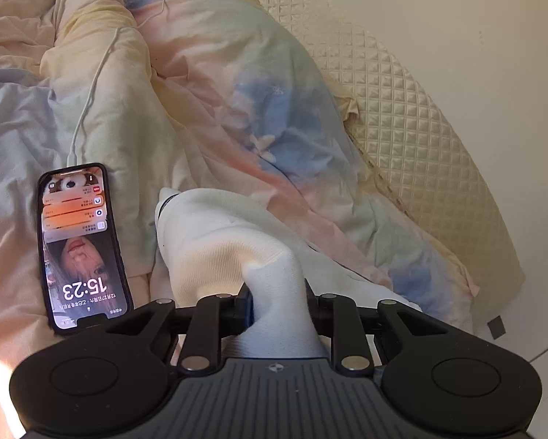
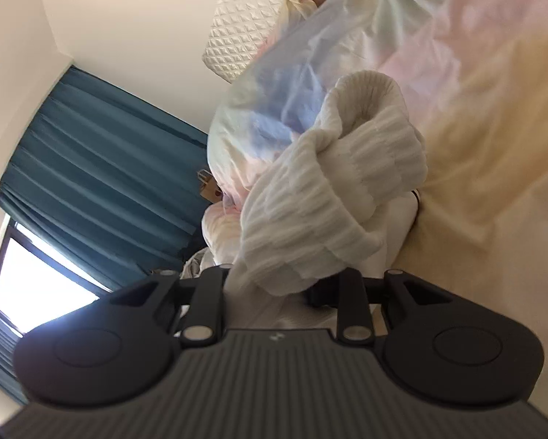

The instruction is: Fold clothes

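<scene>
A white sock (image 1: 222,241) lies on the pastel duvet (image 1: 237,102), its near end pinched between the jaws of my left gripper (image 1: 278,303), which is shut on it. In the right wrist view my right gripper (image 2: 270,285) is shut on the ribbed white cuff of a sock (image 2: 332,190), which bunches and folds over in front of the fingers and hides their tips. Whether both grippers hold the same sock cannot be told.
A phone (image 1: 81,248) with its screen lit lies on the duvet left of the sock, with a white charging cable (image 1: 90,87) running away from it. A quilted cream headboard (image 1: 402,102) lies to the right. A teal curtain (image 2: 101,168) and a window (image 2: 36,281) show in the right wrist view.
</scene>
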The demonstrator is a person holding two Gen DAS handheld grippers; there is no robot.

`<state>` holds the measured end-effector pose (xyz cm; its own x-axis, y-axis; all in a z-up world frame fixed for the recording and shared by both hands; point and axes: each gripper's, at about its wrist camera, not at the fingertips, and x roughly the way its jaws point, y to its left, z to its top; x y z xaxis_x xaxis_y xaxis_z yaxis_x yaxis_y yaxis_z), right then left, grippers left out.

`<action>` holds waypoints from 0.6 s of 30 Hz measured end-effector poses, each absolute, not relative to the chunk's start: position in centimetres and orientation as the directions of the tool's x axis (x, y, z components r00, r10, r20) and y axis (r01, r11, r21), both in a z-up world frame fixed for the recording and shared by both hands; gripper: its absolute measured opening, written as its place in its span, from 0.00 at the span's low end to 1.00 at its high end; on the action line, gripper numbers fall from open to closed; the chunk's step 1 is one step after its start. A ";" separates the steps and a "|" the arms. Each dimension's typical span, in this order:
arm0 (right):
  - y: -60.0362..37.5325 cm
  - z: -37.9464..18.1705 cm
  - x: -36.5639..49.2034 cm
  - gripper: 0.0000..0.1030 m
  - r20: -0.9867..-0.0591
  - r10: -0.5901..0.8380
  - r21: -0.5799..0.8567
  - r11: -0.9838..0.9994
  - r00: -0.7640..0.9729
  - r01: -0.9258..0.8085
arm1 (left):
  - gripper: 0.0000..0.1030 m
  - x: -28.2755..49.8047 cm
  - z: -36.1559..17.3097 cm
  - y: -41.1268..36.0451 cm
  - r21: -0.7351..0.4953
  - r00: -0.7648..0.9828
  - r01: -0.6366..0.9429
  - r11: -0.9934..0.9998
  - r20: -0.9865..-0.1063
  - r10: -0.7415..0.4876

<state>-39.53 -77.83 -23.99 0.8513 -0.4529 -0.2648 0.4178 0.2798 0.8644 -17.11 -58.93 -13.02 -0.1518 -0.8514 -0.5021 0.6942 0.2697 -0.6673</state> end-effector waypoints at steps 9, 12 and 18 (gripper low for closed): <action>-74.2 -30.7 -40.4 0.29 -0.339 -0.498 0.871 0.155 0.798 0.466 | 0.25 -17.9 -14.5 -57.1 -0.609 -0.146 0.729 0.313 -0.584 -0.799; -74.1 -30.8 -40.3 0.30 -0.346 -0.507 0.868 0.147 0.789 0.475 | 0.27 -18.3 -14.5 -56.7 -0.589 -0.132 0.747 0.310 -0.587 -0.799; -73.0 -28.4 -40.4 0.35 -0.422 -0.507 0.824 0.131 0.752 0.551 | 0.33 -18.9 -12.4 -54.8 -0.542 -0.107 0.785 0.302 -0.598 -0.795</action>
